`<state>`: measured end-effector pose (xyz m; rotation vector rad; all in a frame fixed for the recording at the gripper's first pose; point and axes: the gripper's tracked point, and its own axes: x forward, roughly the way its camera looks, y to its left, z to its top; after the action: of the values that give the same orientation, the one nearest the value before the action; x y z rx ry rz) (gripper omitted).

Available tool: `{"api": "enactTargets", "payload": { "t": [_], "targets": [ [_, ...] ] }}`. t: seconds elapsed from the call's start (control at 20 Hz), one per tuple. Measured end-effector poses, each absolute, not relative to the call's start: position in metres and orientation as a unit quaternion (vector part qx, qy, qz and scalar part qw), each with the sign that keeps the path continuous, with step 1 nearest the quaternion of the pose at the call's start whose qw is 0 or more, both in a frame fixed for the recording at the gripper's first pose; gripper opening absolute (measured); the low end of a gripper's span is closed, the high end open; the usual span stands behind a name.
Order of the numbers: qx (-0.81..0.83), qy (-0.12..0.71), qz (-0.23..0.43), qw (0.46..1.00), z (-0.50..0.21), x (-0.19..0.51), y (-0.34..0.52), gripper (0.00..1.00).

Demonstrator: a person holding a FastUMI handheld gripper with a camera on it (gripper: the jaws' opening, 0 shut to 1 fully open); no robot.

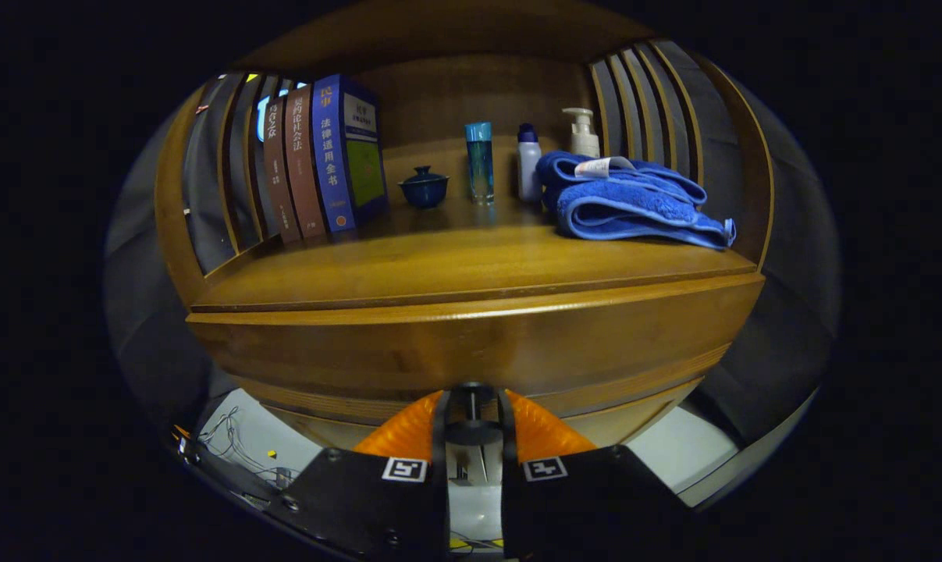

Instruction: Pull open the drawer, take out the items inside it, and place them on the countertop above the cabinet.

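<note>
The wooden cabinet's drawer front [471, 351] stands right ahead of me, under the lip of the countertop [455, 269]. Its dark knob [471, 410] sits between my two fingers, and my gripper [471, 414] is shut on it, one finger pressing each side. The drawer's inside is hidden, so I cannot see what it holds.
On the countertop stand several upright books [322, 156] at the back left, then a small dark blue lidded cup [424, 187], a tall blue tumbler [479, 160], a white bottle [527, 162] and a pump bottle [583, 133]. A folded blue towel [630, 203] lies at the right. Slatted side rails flank the top.
</note>
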<state>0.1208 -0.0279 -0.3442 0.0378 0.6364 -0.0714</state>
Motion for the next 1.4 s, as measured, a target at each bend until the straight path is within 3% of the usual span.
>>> {"api": "enactTargets", "payload": {
  "t": [0.05, 0.45, 1.4],
  "targets": [
    [0.020, 0.314, -0.035, 0.949, -0.345, 0.121, -0.028, 0.30],
    [0.022, 0.333, -0.034, 0.942, -0.342, 0.100, -0.027, 0.30],
    [0.025, 0.382, -0.041, 0.923, -0.321, -0.050, -0.027, 0.30]
  ]
}}
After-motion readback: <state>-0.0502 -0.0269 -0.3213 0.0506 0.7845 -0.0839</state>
